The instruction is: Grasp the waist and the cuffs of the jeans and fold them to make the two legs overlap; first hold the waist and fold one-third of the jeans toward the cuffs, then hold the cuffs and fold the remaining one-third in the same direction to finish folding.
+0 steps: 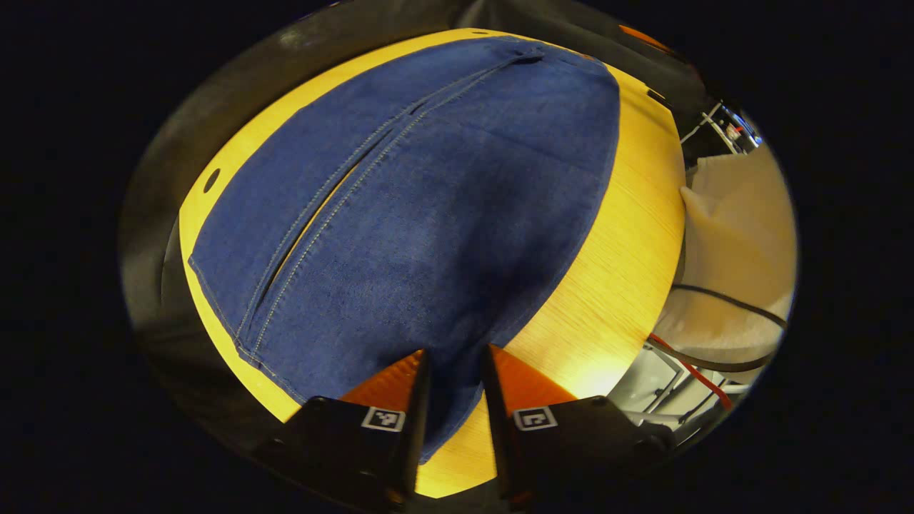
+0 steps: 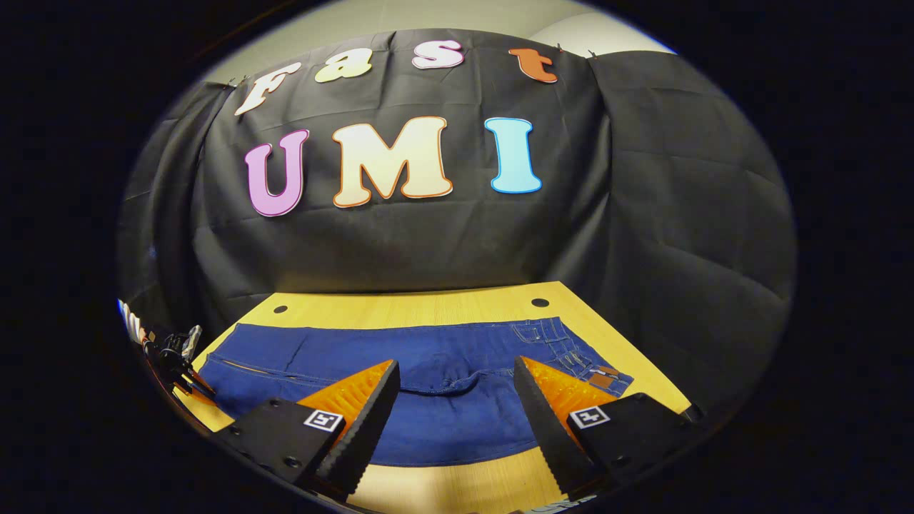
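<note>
We see the jeans (image 1: 428, 214) spread flat on the wooden table (image 1: 628, 235), both legs side by side with a narrow gap between them. In the left gripper view, our left gripper (image 1: 455, 357) hovers over the cuff end of the jeans, its jaws parted and holding nothing. In the right gripper view, our right gripper (image 2: 457, 375) sits near the jeans' crotch (image 2: 439, 382), the waist (image 2: 571, 350) off to its right, jaws spread wide and empty.
</note>
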`<action>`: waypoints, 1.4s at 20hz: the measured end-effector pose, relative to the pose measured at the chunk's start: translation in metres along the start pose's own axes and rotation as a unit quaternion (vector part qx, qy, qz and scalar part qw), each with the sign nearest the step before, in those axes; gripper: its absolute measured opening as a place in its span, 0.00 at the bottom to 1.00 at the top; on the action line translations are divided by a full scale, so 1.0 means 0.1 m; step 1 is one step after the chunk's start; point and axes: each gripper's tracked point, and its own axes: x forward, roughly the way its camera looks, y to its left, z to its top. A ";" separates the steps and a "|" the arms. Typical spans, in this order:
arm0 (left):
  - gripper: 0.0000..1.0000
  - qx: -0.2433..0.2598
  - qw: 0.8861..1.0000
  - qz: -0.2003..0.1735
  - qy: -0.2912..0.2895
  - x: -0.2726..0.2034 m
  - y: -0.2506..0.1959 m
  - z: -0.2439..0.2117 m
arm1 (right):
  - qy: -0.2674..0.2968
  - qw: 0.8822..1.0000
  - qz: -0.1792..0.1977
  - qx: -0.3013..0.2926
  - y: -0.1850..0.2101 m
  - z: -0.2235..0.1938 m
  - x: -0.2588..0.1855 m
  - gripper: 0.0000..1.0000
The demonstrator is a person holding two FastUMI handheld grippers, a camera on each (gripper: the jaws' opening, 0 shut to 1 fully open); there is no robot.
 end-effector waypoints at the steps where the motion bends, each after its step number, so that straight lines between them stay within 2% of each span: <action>1: 0.34 -0.002 1.000 0.004 -0.005 0.02 0.01 0.02 | 0.001 1.000 -0.002 0.001 -0.01 0.00 -0.01 0.99; 2: 0.22 0.002 1.000 0.002 -0.005 0.02 -0.01 0.00 | 0.001 1.000 -0.004 0.003 -0.03 -0.01 -0.02 0.99; 4: 0.18 0.009 1.000 0.005 -0.012 0.03 0.03 0.04 | 0.000 1.000 -0.005 0.006 -0.05 -0.01 -0.02 0.99; 6: 0.01 0.008 1.000 -0.009 -0.009 0.03 0.01 0.04 | -0.001 1.000 -0.005 0.008 -0.05 -0.02 -0.03 0.99; 10: 0.00 -0.024 0.998 -0.061 0.007 0.03 0.01 0.04 | 0.008 1.000 0.015 -0.010 0.03 -0.09 -0.03 0.99; 12: 0.00 -0.023 0.997 -0.074 0.016 0.03 0.01 0.05 | 0.024 0.998 0.046 -0.045 0.09 -0.18 -0.01 0.99; 14: 0.00 -0.020 0.997 -0.077 0.024 0.04 0.03 0.05 | 0.057 0.990 0.086 -0.098 0.09 -0.35 0.05 0.99; 16: 0.00 -0.020 0.996 -0.075 0.033 0.05 0.03 0.04 | 0.104 0.974 0.126 -0.158 0.00 -0.57 0.11 0.99; 18: 0.00 -0.022 0.997 -0.068 0.040 0.06 0.03 0.05 | 0.156 0.950 0.166 -0.214 -0.09 -0.83 0.17 1.00; 21: 0.00 -0.039 0.997 -0.052 0.051 0.07 0.03 0.05 | 0.248 0.901 0.221 -0.279 -0.29 -1.29 0.22 0.99; 25: 0.00 -0.054 0.996 -0.025 0.072 0.06 0.03 0.06 | 0.322 0.836 0.273 -0.350 -0.54 -1.79 0.44 1.00; 28: 0.00 -0.064 0.994 -0.008 0.083 0.07 0.03 0.05 | 0.360 0.812 0.293 -0.354 -0.66 -2.01 0.56 1.00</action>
